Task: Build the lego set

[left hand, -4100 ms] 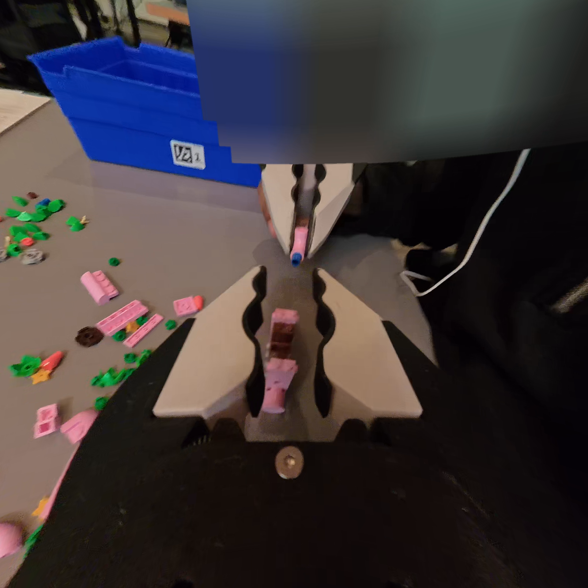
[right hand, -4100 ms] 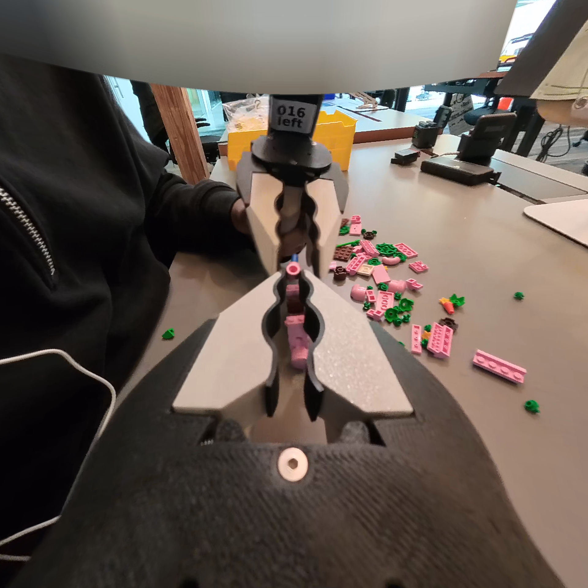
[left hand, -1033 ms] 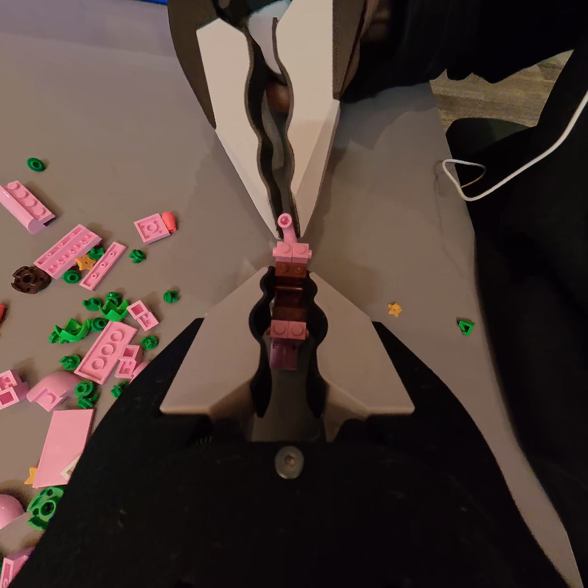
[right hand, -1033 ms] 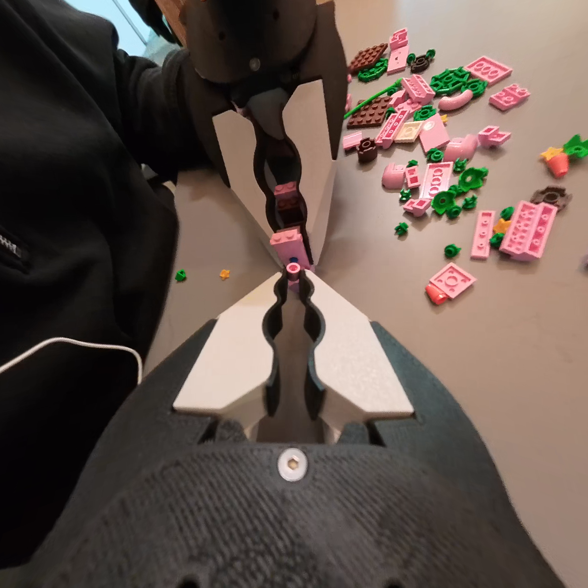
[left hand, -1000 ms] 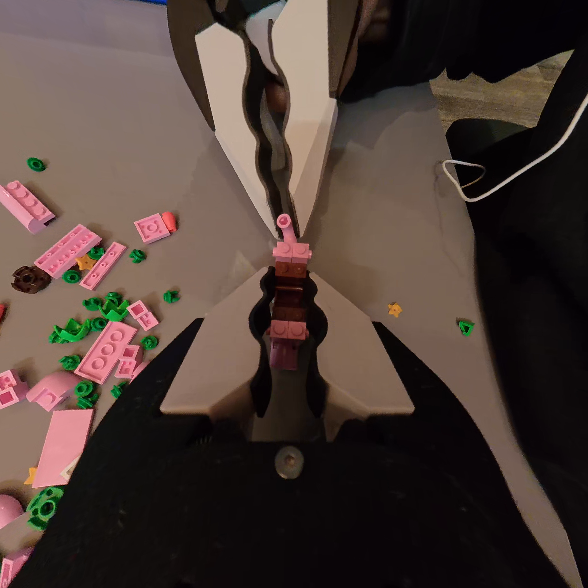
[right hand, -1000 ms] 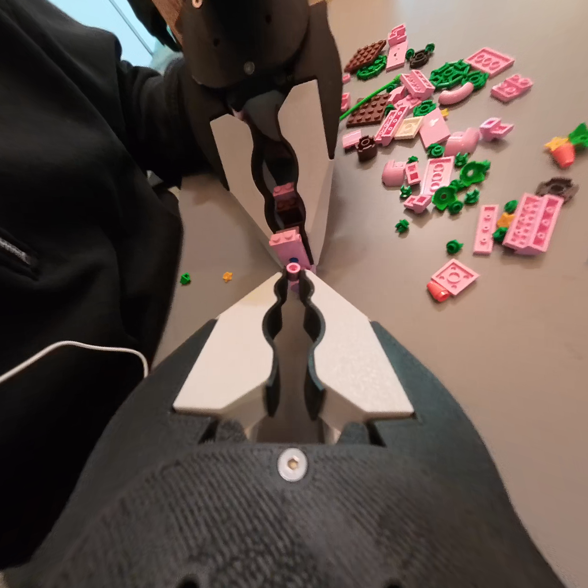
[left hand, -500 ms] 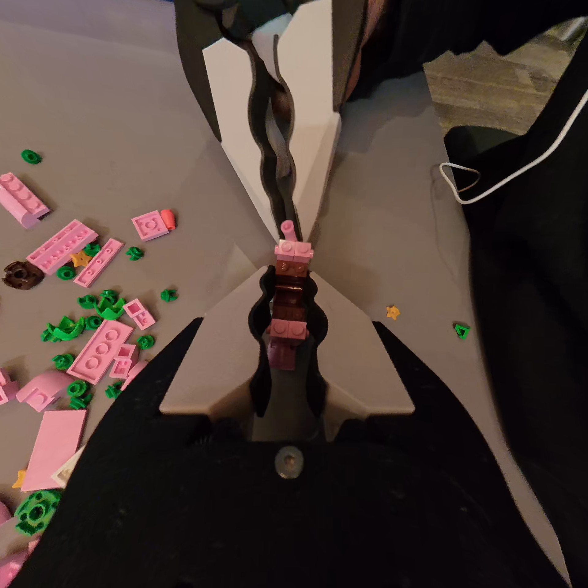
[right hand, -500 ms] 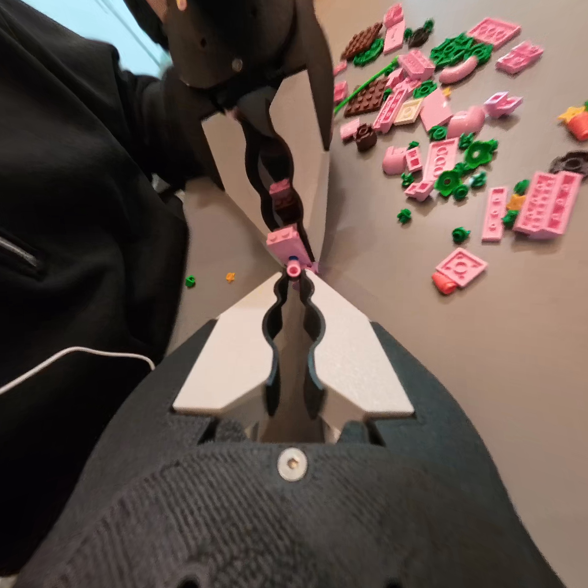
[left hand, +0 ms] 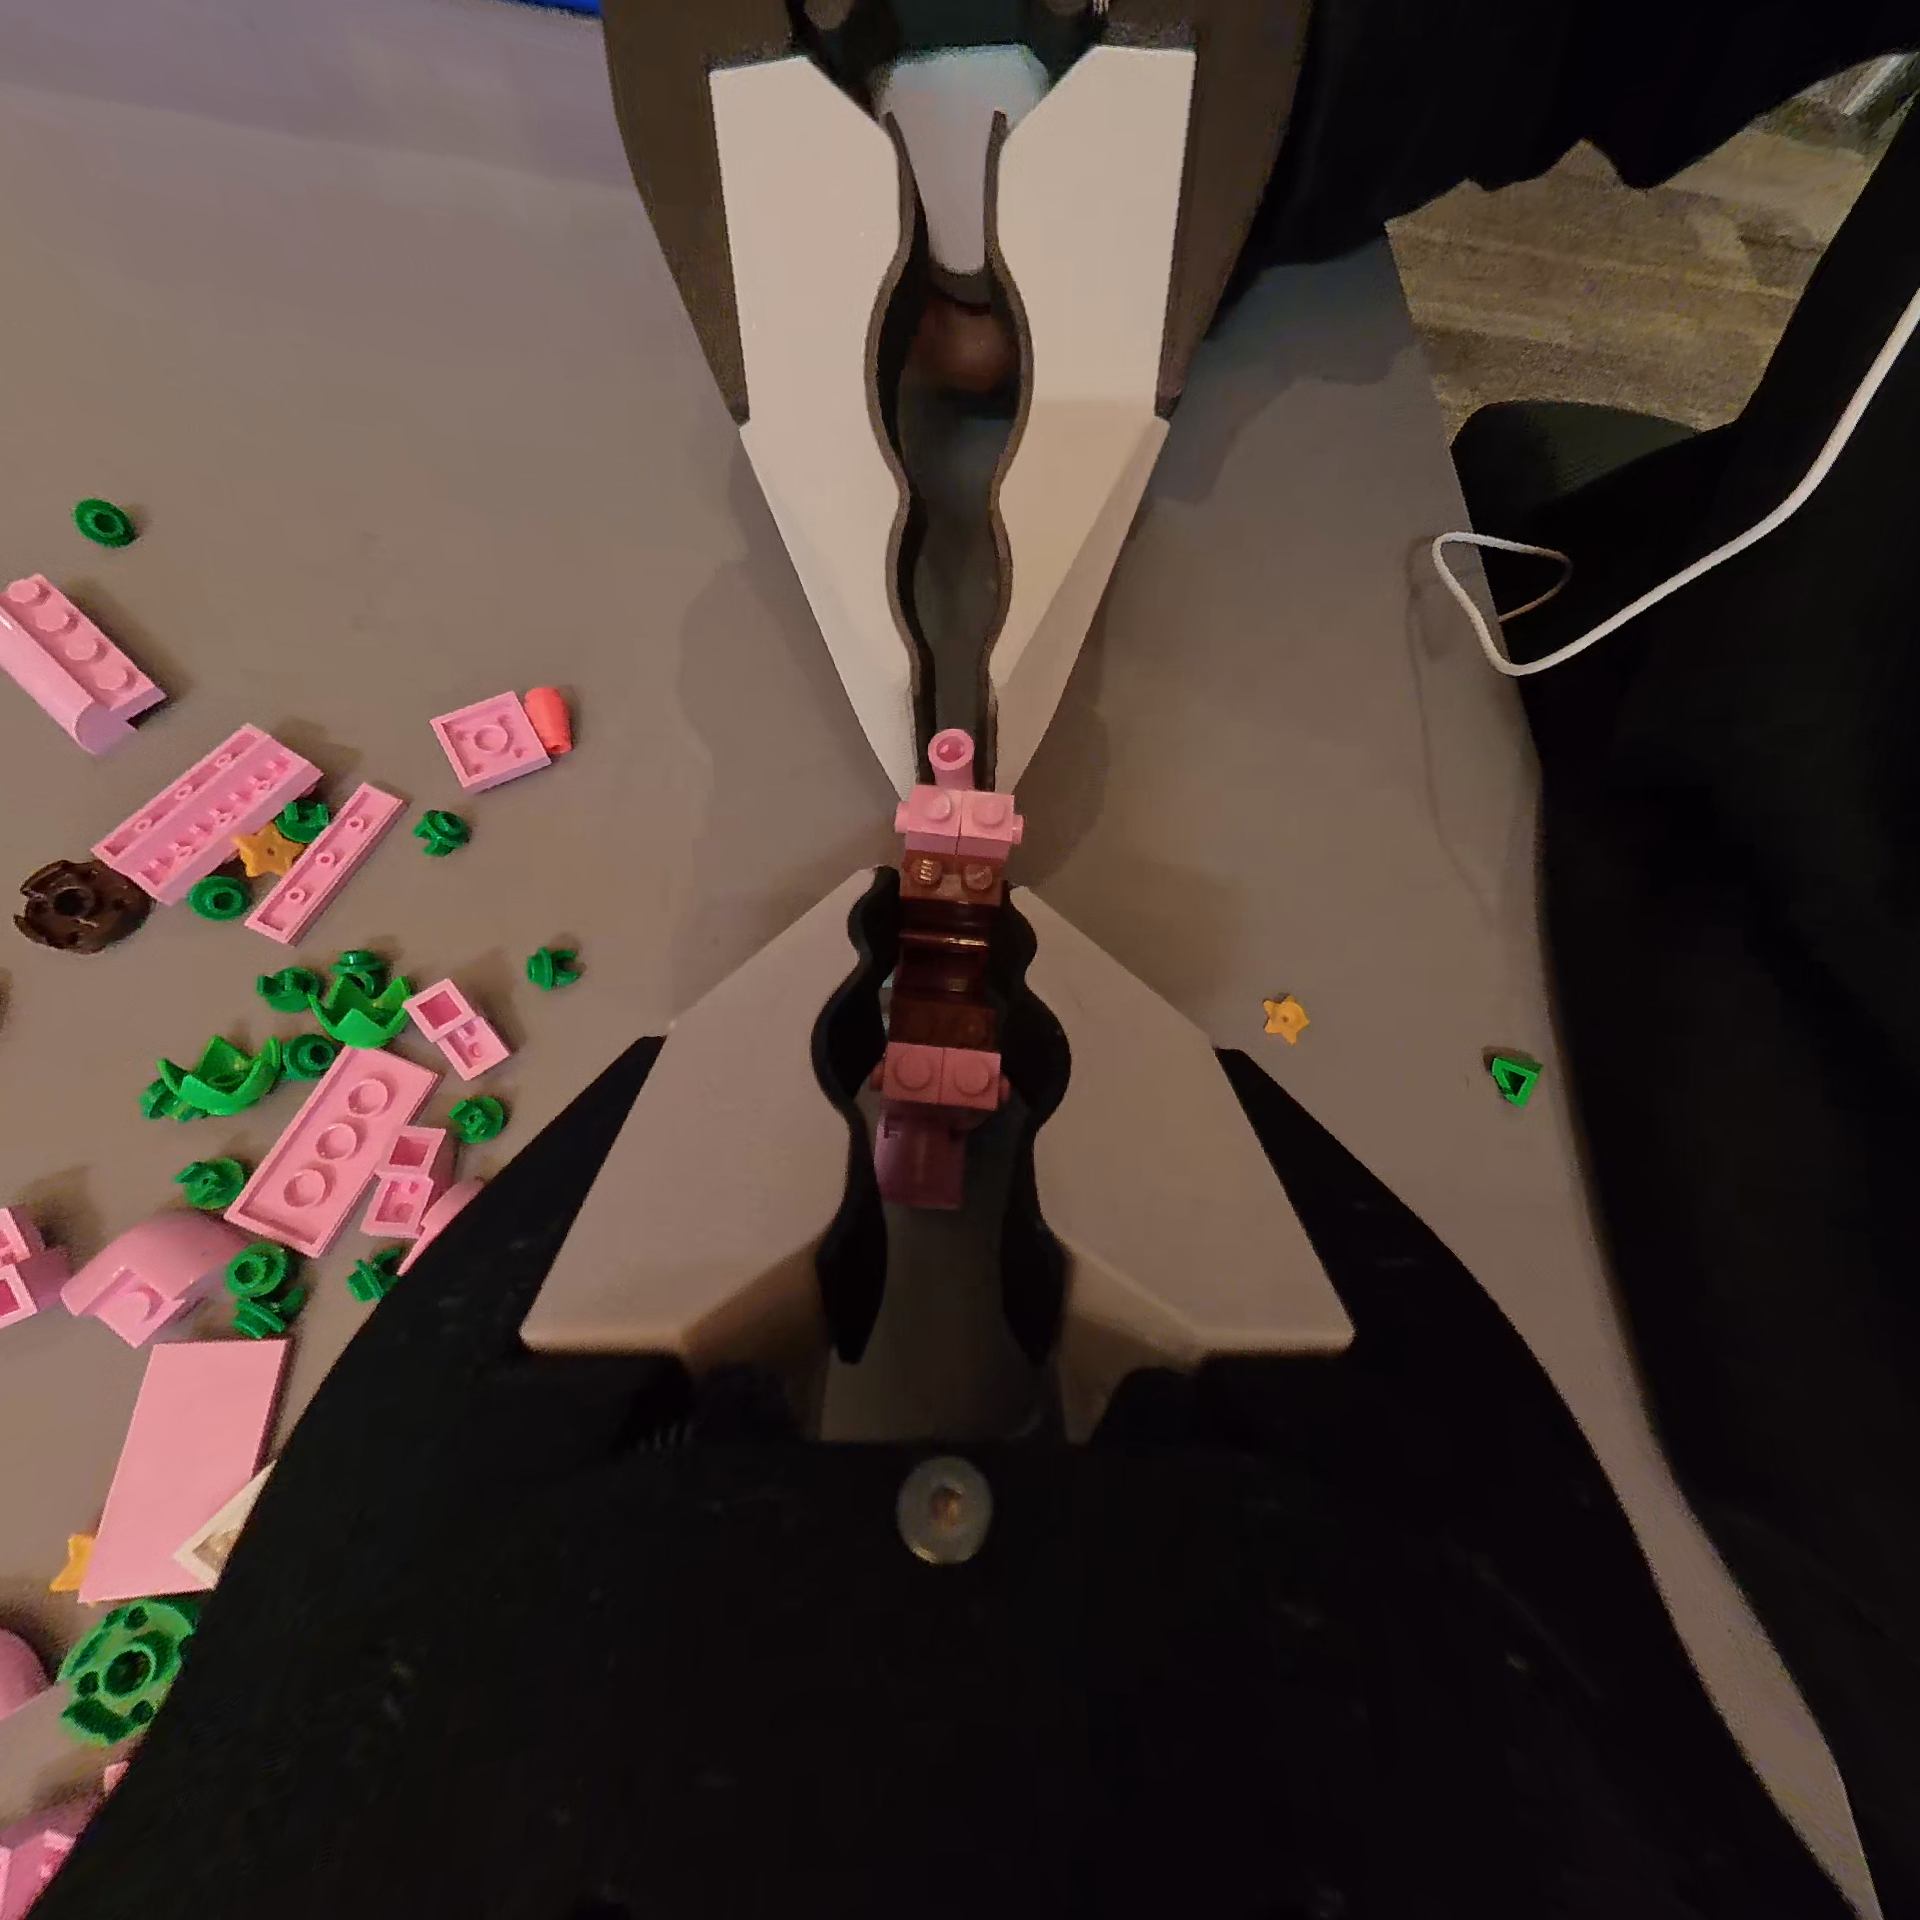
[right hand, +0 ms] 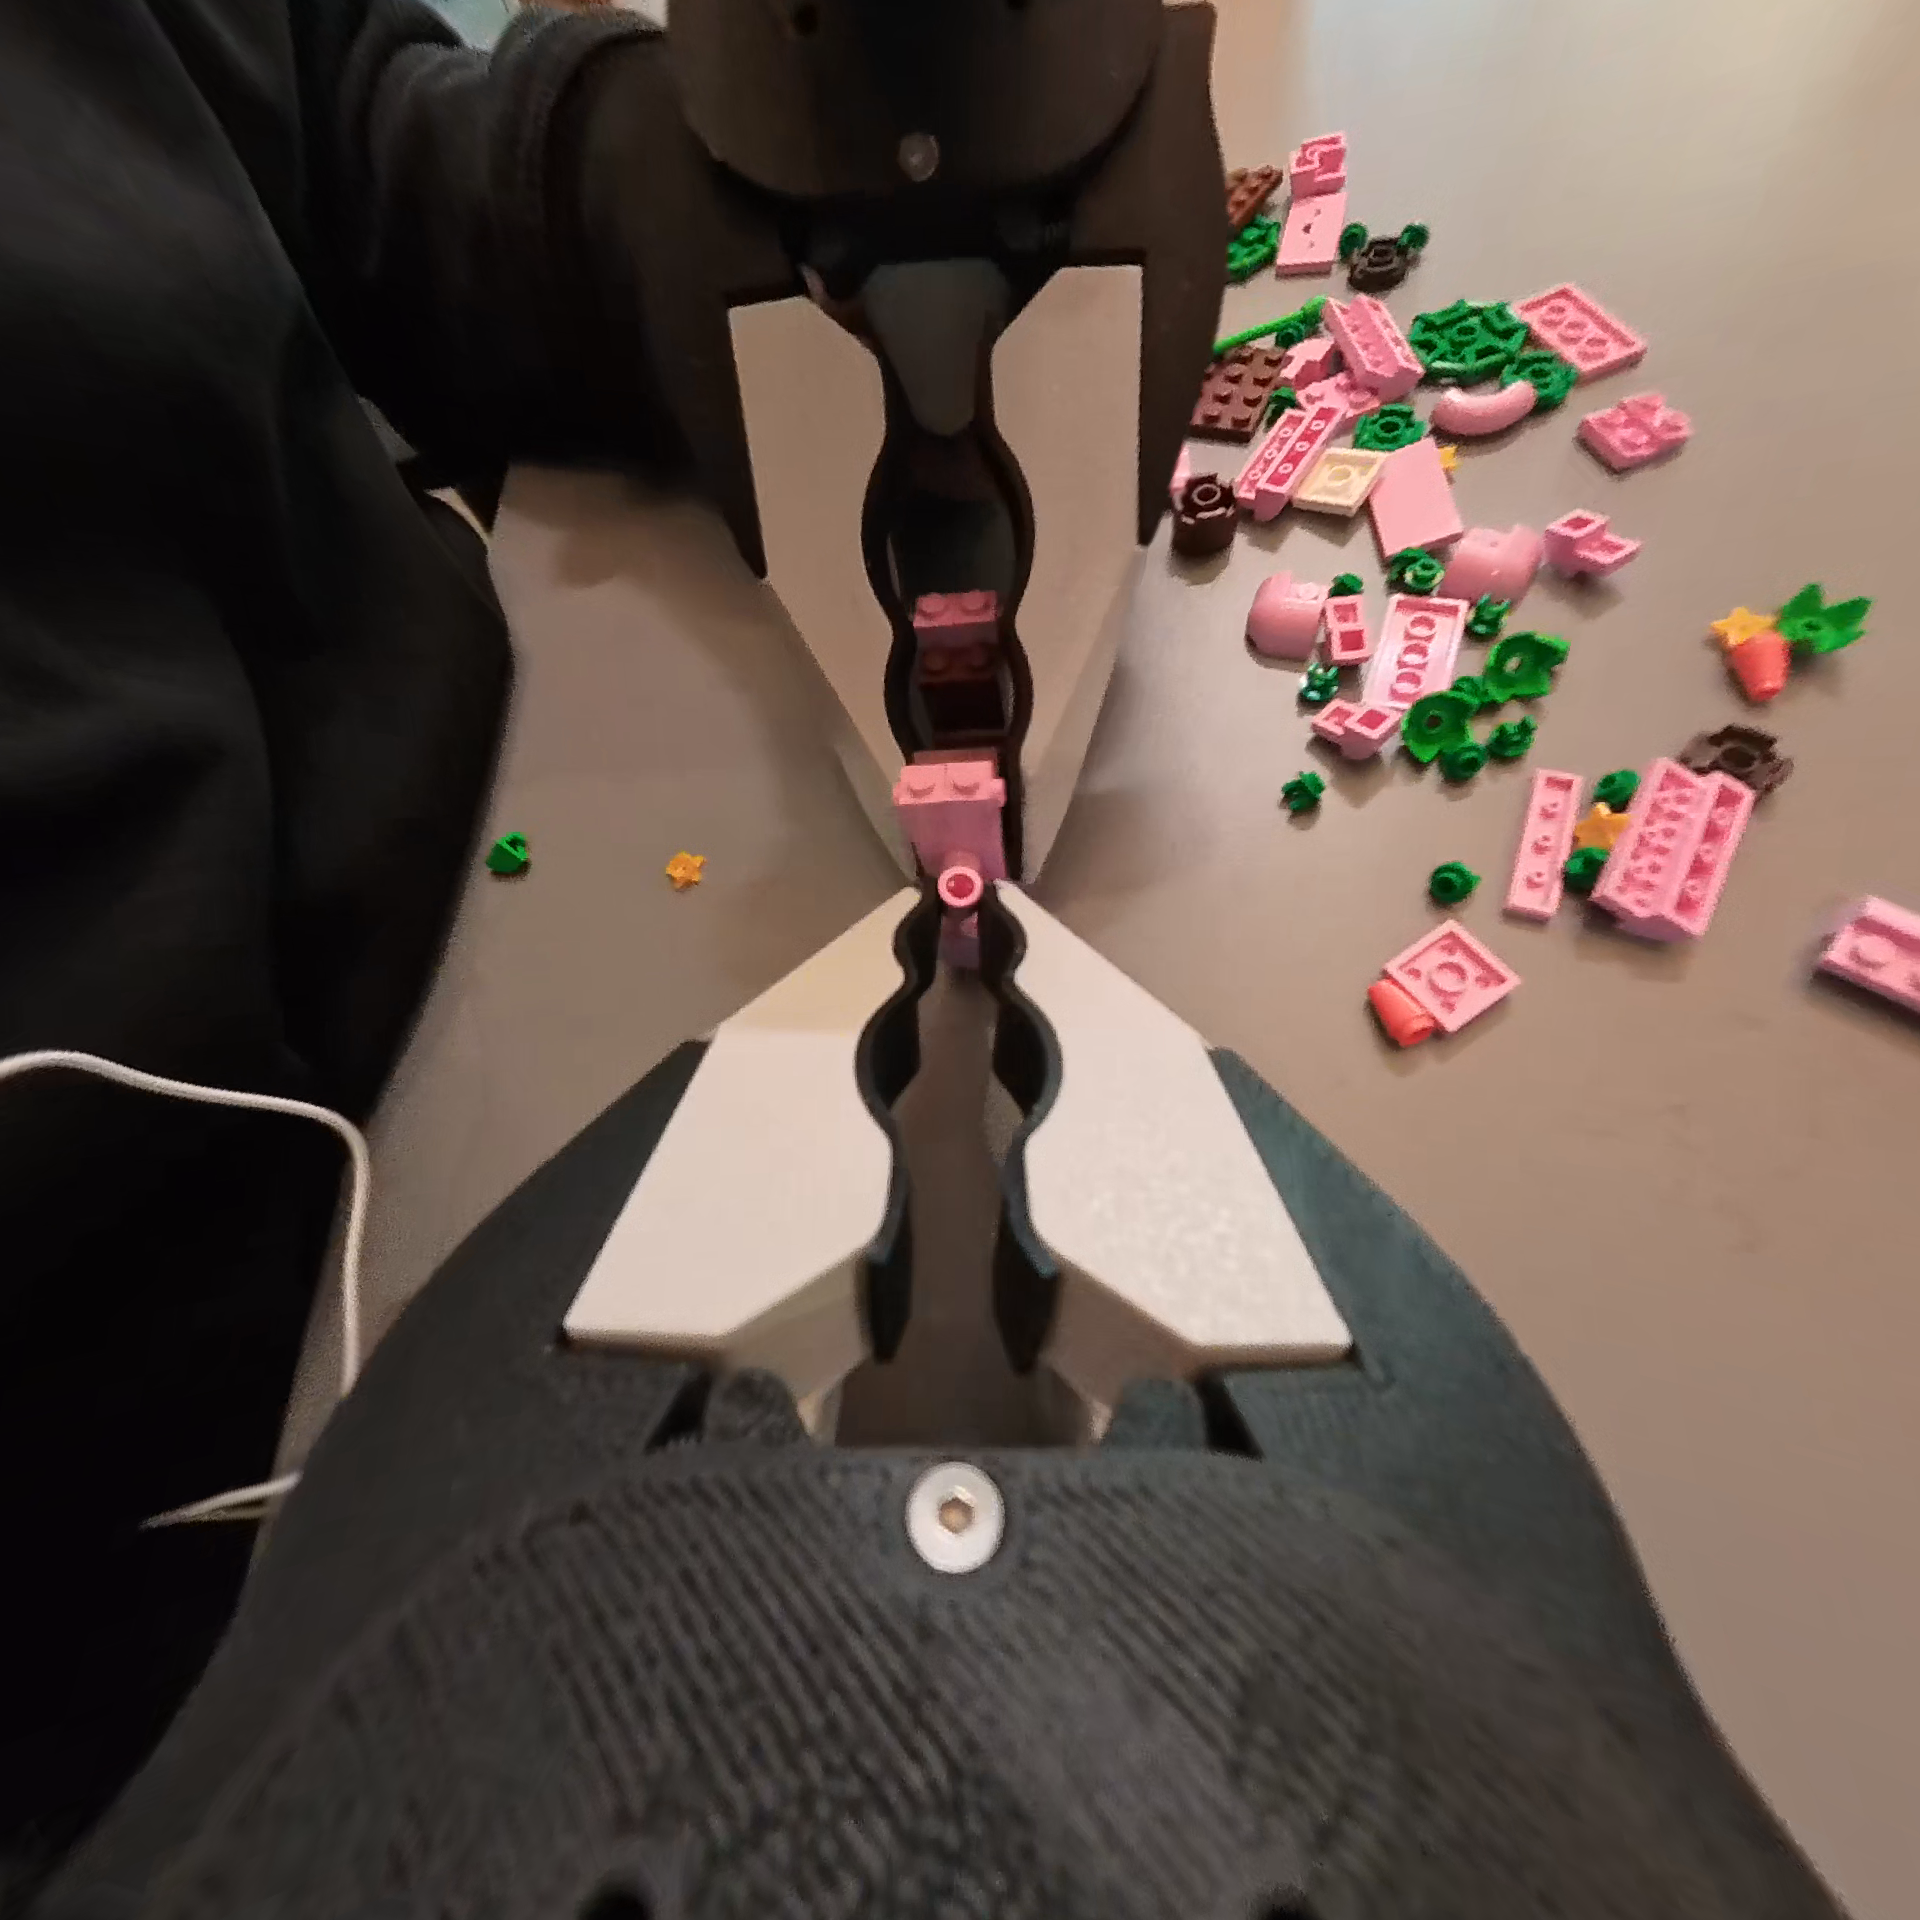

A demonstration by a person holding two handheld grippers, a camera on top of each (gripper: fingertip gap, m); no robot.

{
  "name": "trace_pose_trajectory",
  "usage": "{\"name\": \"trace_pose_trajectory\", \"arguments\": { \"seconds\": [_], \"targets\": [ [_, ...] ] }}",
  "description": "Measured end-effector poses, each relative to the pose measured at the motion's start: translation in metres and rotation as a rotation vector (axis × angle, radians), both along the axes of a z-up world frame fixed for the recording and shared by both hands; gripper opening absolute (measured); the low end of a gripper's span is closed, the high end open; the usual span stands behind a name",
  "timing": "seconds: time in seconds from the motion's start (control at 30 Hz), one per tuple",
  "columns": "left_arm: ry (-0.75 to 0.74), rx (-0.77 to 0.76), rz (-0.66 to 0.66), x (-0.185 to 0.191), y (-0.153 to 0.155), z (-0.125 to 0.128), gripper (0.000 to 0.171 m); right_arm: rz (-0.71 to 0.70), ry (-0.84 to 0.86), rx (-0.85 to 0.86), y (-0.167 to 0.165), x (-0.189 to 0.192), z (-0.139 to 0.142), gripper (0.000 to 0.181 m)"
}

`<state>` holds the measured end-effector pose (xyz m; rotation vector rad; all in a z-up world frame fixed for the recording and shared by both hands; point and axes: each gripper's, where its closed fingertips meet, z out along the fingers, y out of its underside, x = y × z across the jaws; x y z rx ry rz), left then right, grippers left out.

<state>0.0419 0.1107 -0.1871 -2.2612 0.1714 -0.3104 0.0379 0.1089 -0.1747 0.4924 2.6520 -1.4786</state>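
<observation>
In the left wrist view, loose bricks [left hand: 312, 1060] litter the left of the counter [left hand: 416, 364]: pink plates and slopes, green studs, one brown round piece [left hand: 71, 906], spreading out past the left edge of the picture. Far left the counter lies bare. In the middle the left tool [left hand: 951, 894] is closed on the stack [left hand: 951, 966], a pink and brown column that juts past the tips toward the far side. The right tool [left hand: 954, 764] faces it tip to tip, pinching the peg [left hand: 952, 756], which touches the stack's far pink end. To the right lie one orange star [left hand: 1284, 1018] and one green bit [left hand: 1514, 1076], well apart from the tools, then a dark sleeve and a white cord [left hand: 1662, 582] at the counter's right edge.

In the right wrist view a dark sleeve [right hand: 208, 520] fills the left. The same star and green bit lie on bare counter just left of the tools. The brick pile sits far right, and the near right of the counter is open.
</observation>
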Motion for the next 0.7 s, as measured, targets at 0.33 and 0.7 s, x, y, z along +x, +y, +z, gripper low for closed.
{"name": "trace_pose_trajectory", "arguments": {
  "seconds": [0.33, 0.7],
  "targets": [
    [0.020, 0.000, 0.000, 0.000, 0.000, 0.000, 0.014, 0.016, 0.146, 0.110, -0.006, 0.004, -0.011, 0.025],
    [0.028, 0.001, 0.011, -0.001, 0.000, -0.001, 0.014, -0.003, 0.118, -0.061, 0.011, -0.002, 0.014, 0.020]
  ]
}}
